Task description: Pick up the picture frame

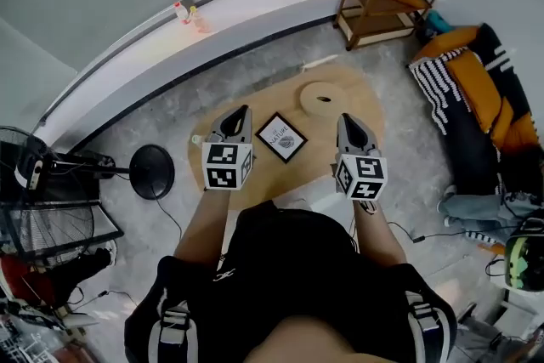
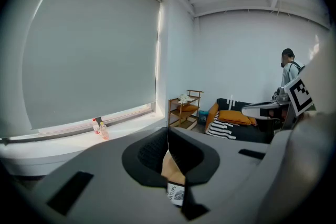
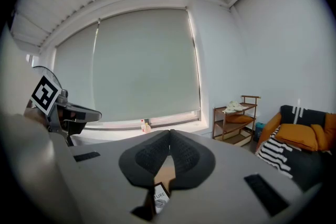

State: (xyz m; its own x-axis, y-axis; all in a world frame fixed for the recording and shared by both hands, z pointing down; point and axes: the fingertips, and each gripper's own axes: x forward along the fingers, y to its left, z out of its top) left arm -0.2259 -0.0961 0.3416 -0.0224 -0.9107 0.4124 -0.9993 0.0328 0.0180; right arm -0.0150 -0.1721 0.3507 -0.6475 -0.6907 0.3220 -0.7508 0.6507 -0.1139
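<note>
Tabletop point(image 1: 361, 102) approach, seemingly: picture frame point(image 1: 281, 137) between clenched, empty left gripper point(image 1: 244, 110) at nine o'clock and right gripper point(image 1: 346, 120) at three; jaws should open next.

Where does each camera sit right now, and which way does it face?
Head view: on the person's head, steeply down at the picture frame on the table; arms, torso show.
Left gripper view: on the left gripper, facing the window past shut jaws.
Right gripper view: on the right gripper, same heading.
Shared: all three show the picture frame.
</note>
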